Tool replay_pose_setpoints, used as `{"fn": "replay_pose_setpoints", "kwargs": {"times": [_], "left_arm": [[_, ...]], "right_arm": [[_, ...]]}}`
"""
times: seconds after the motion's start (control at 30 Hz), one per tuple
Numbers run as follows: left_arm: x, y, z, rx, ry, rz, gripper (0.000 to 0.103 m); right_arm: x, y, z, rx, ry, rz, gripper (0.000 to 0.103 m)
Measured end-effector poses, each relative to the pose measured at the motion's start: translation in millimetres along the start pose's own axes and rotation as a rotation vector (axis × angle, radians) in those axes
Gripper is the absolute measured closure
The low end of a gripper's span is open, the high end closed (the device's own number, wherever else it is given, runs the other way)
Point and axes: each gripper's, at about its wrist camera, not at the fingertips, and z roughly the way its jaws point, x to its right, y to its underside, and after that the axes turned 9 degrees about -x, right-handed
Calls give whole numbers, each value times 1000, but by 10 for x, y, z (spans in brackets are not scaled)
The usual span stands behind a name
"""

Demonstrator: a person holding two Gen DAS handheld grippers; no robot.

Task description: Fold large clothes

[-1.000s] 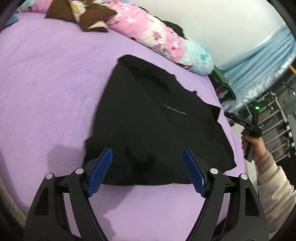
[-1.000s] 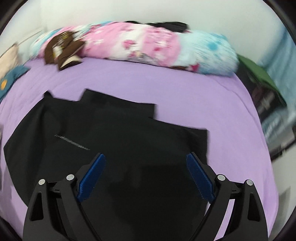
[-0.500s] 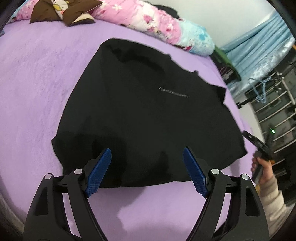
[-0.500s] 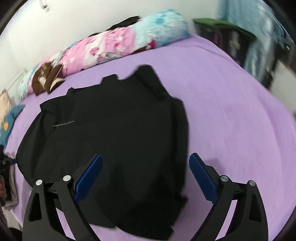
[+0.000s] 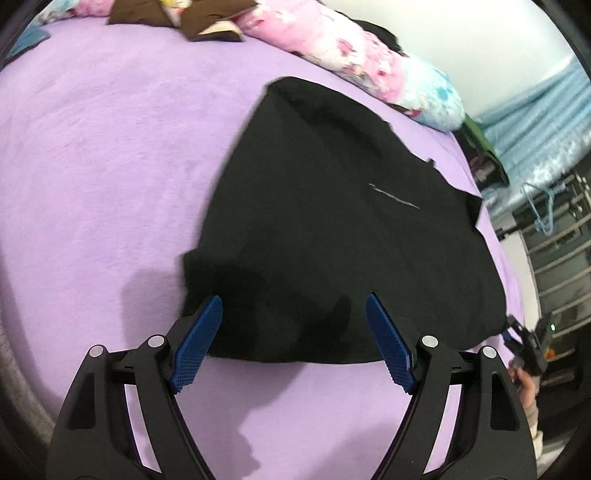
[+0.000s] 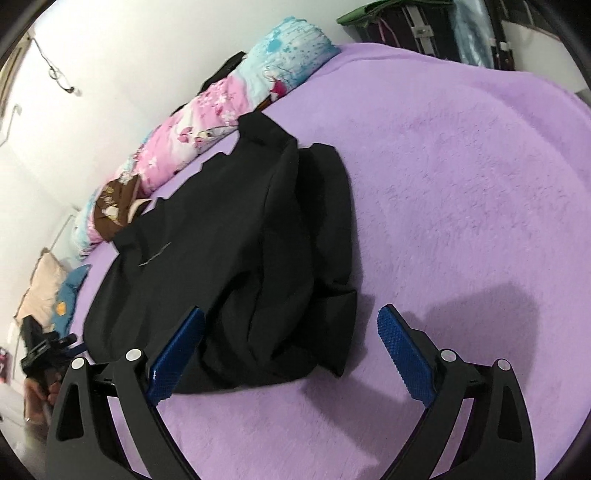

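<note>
A large black garment [image 5: 332, 229] lies spread on the purple bedspread [image 5: 103, 155], with a thin pale line of print on it. In the right wrist view the same garment [image 6: 236, 251] has one side folded over itself into a thicker band. My left gripper [image 5: 293, 321] hovers open over the garment's near hem, nothing between its blue pads. My right gripper [image 6: 290, 332] is open too, above the garment's near right corner, pads apart and not touching cloth. The right gripper also shows small at the left wrist view's right edge, in a hand [image 5: 524, 384].
A rolled pink and blue floral quilt [image 5: 362, 62] lies along the far side by the white wall. A brown cushion [image 5: 199, 18] sits beside it. A blue curtain and a metal rack [image 5: 554, 236] stand past the bed's end. A beige pillow [image 6: 40, 280] and a blue toy lie far left.
My right gripper swung out toward the garment's right edge, rolled and came lower. My left gripper tipped and sank slightly over the near hem. The garment lies as before.
</note>
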Motion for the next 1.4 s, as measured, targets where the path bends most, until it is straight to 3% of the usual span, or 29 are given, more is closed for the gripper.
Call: {"fn": "replay_pose_setpoints", "kwargs": {"times": [0.07,0.17,0.37,0.5,0.6,0.73,0.87,0.9,0.97,1.03,1.13,1.27,1.4], "left_arm": [[-120,53,-60,34,47,-2,26],[-278,115,-60,20,62,-7,26],[-488,198,-38,-9,124,-5,26],[-485,252,89,-23,93,86,25],[-365,342,183,-4,65,235,25],[-265,395,287,7,52,353,27],[-358,318,399,26,83,325,31],[-373,294,425,23,88,325,34],[-413,288,448,5,112,312,44],[-504,238,452,-30,173,244,69],[-556,197,417,-34,224,209,84],[-602,212,300,-14,247,185,91],[-725,253,295,-18,177,155,92]], "right_arm": [[-88,11,17,-25,-14,-61,10],[-290,46,77,-76,19,-222,10],[-401,118,203,-116,36,-363,10],[-389,107,269,-124,36,-446,10],[-309,97,267,-112,34,-462,12],[-223,67,337,-129,27,-465,27],[-176,59,335,-126,12,-454,44],[-180,61,329,-126,16,-461,48],[-196,52,307,-122,4,-470,66],[-178,28,253,-96,-49,-450,82],[-113,5,213,-79,-101,-414,87],[-117,26,143,-67,-98,-422,91],[-8,36,282,-126,-50,-395,92]]}}
